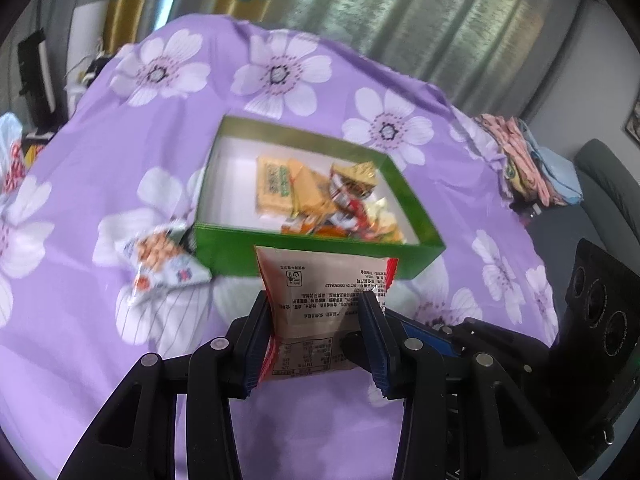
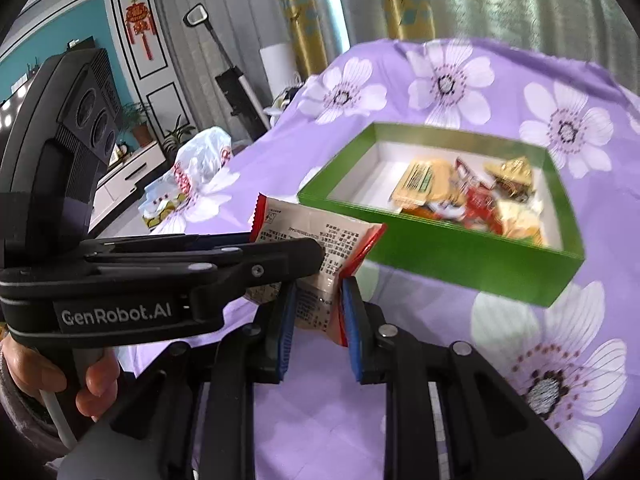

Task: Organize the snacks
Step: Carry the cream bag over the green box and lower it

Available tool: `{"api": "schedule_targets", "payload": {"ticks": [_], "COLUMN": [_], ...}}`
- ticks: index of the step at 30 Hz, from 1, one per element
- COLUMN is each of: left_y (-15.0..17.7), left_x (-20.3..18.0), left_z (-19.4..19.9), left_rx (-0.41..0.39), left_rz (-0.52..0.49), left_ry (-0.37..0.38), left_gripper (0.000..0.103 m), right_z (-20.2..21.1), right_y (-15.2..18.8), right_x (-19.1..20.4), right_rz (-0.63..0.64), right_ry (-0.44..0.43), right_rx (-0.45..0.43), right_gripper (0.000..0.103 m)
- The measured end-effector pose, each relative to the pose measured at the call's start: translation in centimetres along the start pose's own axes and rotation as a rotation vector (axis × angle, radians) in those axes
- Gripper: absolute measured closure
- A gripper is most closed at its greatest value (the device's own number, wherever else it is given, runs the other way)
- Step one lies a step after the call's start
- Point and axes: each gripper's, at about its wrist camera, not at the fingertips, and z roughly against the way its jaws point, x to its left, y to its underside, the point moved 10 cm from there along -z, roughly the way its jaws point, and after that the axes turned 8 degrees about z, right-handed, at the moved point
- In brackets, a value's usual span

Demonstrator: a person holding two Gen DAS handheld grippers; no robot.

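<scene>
A: Where's the snack packet (image 1: 316,304) right now?
B: Off the bench (image 1: 120,380), caught between both tools. The left gripper (image 1: 318,320) has its jaws clenched on the lower half of it, printed back side facing the left wrist camera.
A: And the right gripper (image 2: 318,304)?
B: Its blue pads (image 2: 352,320) are also clamped on the same packet, at its edge by the red trim. In the right wrist view the left tool crosses in front from the left, held by a hand (image 2: 60,376) at the bottom corner.
A: The box?
B: The green box (image 1: 320,248) sits open on the purple flowered cloth just beyond the packet, with several wrapped snacks (image 1: 320,200) piled toward its right side; the left part of its white floor is bare.
A: Anything else loose?
B: One white packet of nuts (image 1: 160,264) lies on the cloth, touching the box's near left corner
</scene>
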Motion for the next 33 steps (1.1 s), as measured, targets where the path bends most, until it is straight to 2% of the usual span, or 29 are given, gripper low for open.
{"api": "schedule_targets", "payload": {"ticks": [8,21,33], "left_y": [-3.0,-6.8,-8.3], "left_x": [-2.6,-4.4,-4.0], "left_z": [-1.2,-4.6,-8.8], "left_rx": [-0.024,-0.03,0.021], "left_rz": [-0.055,-0.111,-0.095], "left_ry": [0.021,0.025,0.033], "left_gripper": [0.059,0.059,0.059], "right_z": [1.2,-0.1,-2.6], "right_y": [-2.4,-5.1,-5.6], "right_x": [-2.7,-7.6,-10.8], "right_rz": [-0.005,-0.038,-0.08], "right_ry": [0.05,0.101,0.127], "right_rx": [-0.054,-0.089,-0.067], "right_gripper": [0.08,0.08,0.079]}}
